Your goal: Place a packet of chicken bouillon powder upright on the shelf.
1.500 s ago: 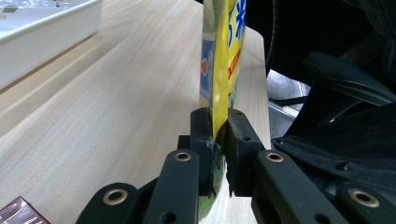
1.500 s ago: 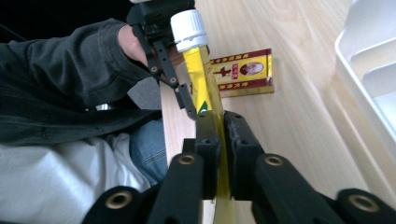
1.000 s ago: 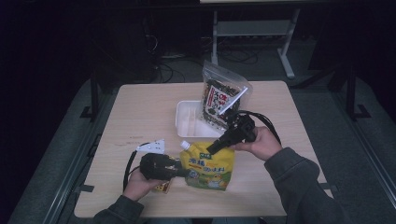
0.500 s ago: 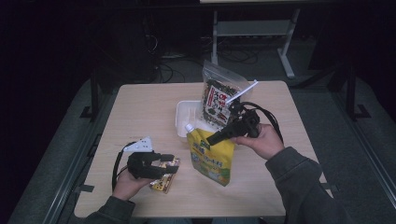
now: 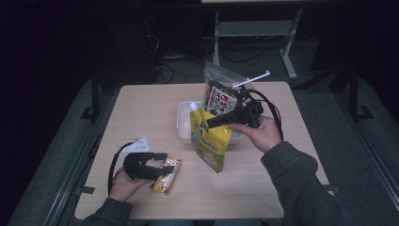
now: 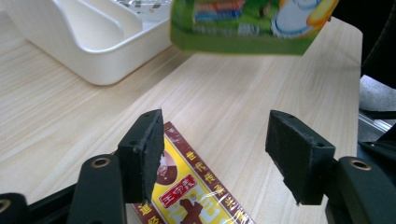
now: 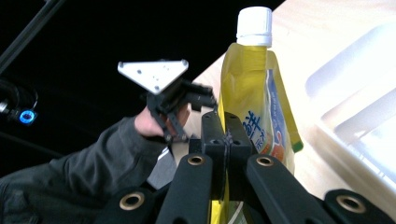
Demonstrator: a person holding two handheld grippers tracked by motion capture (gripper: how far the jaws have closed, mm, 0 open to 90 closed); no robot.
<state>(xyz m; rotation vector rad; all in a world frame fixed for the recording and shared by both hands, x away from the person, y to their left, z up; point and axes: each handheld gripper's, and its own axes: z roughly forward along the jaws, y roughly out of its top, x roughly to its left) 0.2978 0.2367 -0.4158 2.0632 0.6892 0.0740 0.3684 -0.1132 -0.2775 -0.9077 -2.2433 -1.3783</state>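
Two grippers are working: the right gripper (image 5: 210, 124) is pinching the yellow pouch (image 5: 209, 140) (lifted beside the white tray (image 5: 182, 126)), while the left gripper (image 5: 162, 161) has just been opening, jaws wide and gripping nothing, over the snack packet (image 5: 168, 175) on the table (image 5: 141, 108).

Yellow pouch (image 7: 254, 107): lower end cut off by the bottom edge of the right gripper view, its near side hidden behind the closed jaws; in the left gripper view (image 6: 247, 25) the top edge cuts off everything but its bottom strip.

White tray (image 5: 184, 123): right part hidden behind the pouch in the high view.

Snack packet (image 6: 196, 191): cut off at the bottom edge, left part behind a jaw; print too small to read.

Bench (image 5: 150, 108): near edge partly hidden by sleeves.
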